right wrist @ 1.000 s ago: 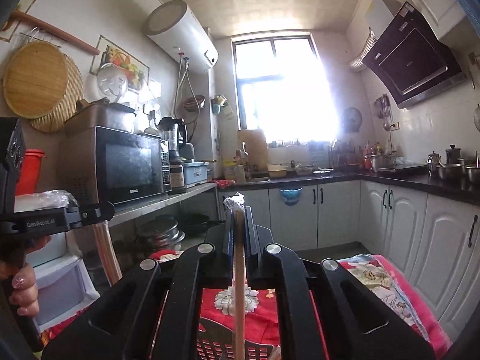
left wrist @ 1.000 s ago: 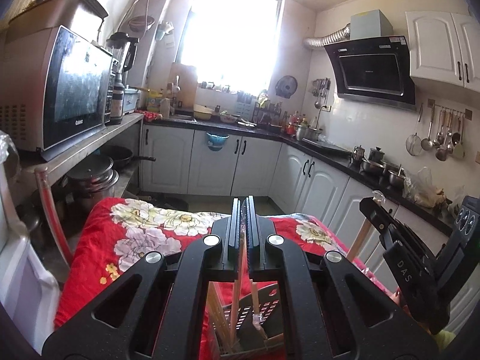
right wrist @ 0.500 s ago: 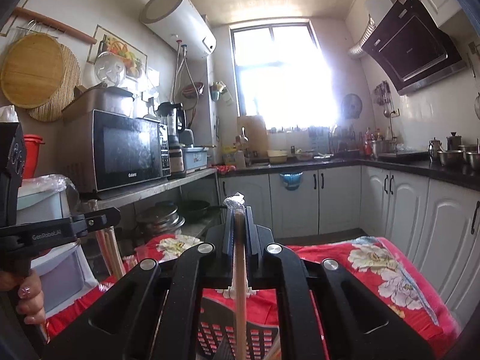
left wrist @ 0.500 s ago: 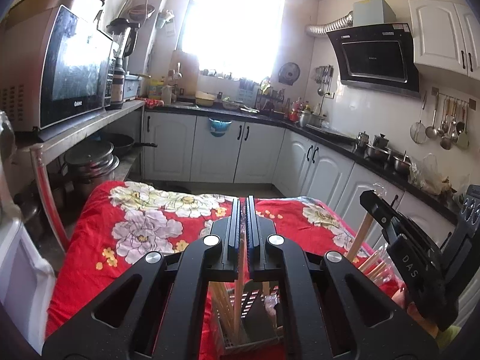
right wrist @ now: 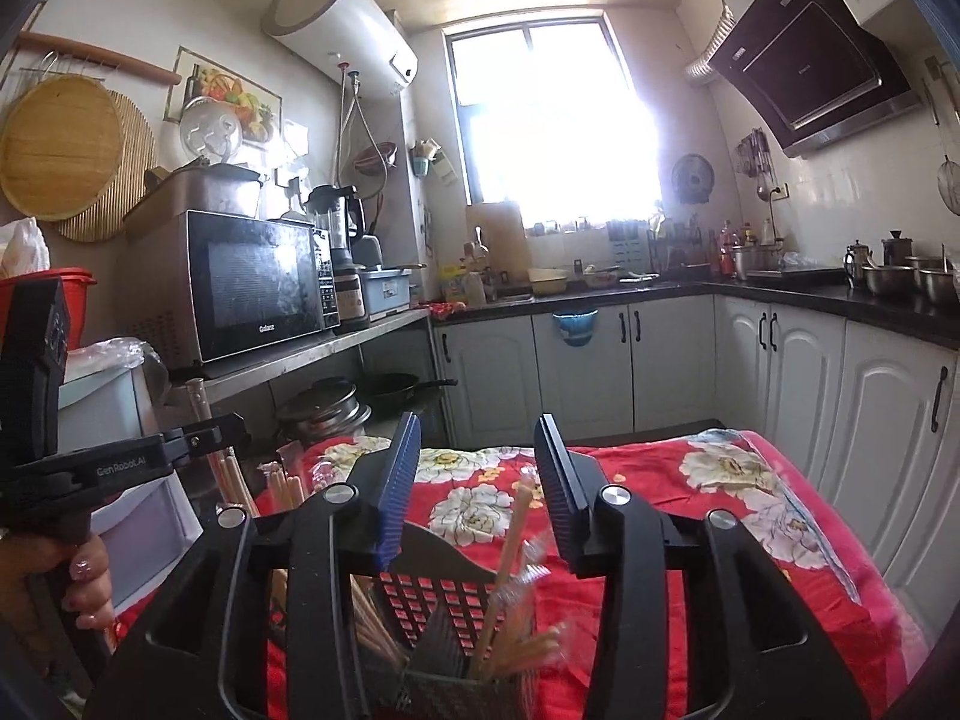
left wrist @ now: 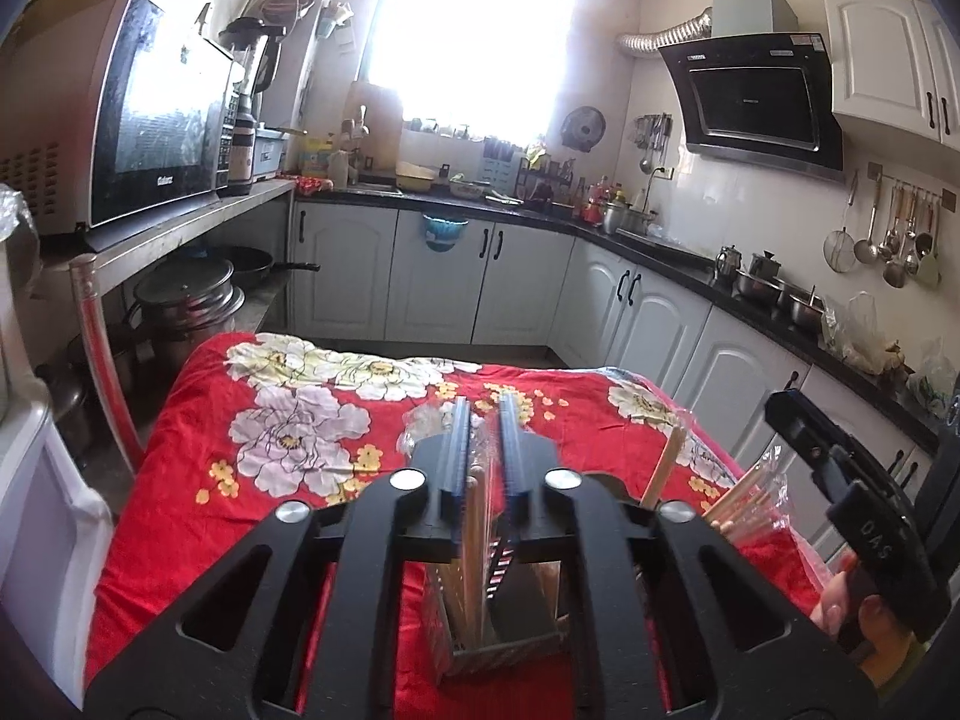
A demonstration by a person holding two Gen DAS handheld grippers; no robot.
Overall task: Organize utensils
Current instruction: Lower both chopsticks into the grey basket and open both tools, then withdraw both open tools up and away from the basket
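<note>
Opening over holder: right gripper released chopstick; left gripper parting around chopsticks.

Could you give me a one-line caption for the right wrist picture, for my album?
Right gripper opening above a slotted utensil holder as a wrapped chopstick drops in, on a red floral cloth.

A dark perforated utensil holder stands upright on the red floral cloth, a solid divider splitting it into compartments; its grid of small square holes shows the red behind it. Pale wooden chopsticks in clear plastic wrap lean in the right compartment, tips up and tilted right; another bundle of chopsticks, also wrapped, stands nearly upright in the left compartment.
</note>
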